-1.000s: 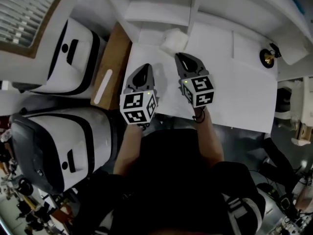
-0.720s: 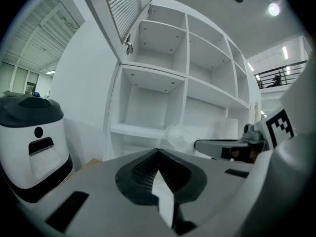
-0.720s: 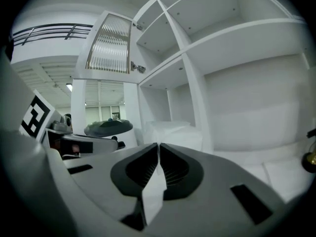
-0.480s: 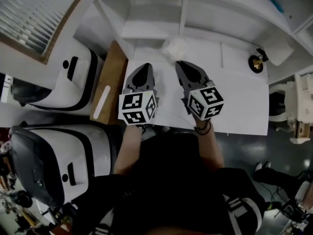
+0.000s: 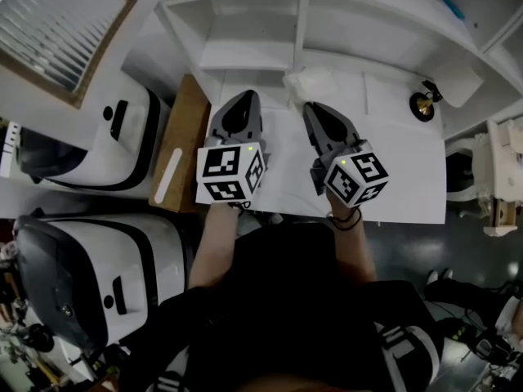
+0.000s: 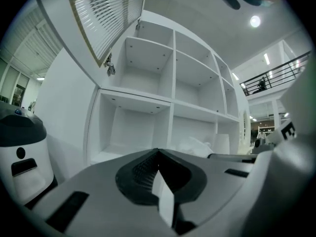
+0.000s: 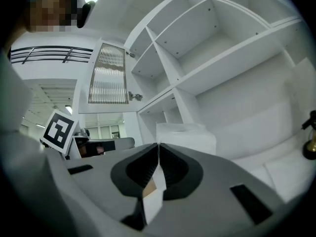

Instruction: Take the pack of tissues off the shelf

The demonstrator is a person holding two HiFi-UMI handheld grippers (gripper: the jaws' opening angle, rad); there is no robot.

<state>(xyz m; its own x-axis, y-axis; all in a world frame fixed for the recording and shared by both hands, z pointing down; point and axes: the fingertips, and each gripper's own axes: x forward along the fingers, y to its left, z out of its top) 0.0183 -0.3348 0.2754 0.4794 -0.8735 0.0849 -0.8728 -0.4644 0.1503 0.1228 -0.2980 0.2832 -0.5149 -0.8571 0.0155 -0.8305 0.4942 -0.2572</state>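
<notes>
The pack of tissues (image 5: 313,79), white and crinkly, lies at the bottom level of the white shelf unit (image 5: 253,23), by an upright divider. My right gripper (image 5: 314,106) points at it from just short of it, jaws shut and empty. In the right gripper view the pack (image 7: 186,137) fills the space just beyond my gripper's (image 7: 159,145) closed tips. My left gripper (image 5: 248,95) hovers to the left of the pack, also shut with nothing in it. In the left gripper view the pack (image 6: 195,146) shows to the right of that gripper's (image 6: 158,151) tips.
A small brass ornament (image 5: 422,104) stands on the white surface to the right, also seen as the ornament (image 7: 310,146) at the right gripper view's edge. A wooden board (image 5: 181,141) and two white-and-black machines (image 5: 90,141) lie to the left. A louvred door (image 6: 101,23) hangs open above.
Both grippers have moved forward toward the shelf, and the right one has shifted right and turned. The view now takes in more of the shelf compartments.
</notes>
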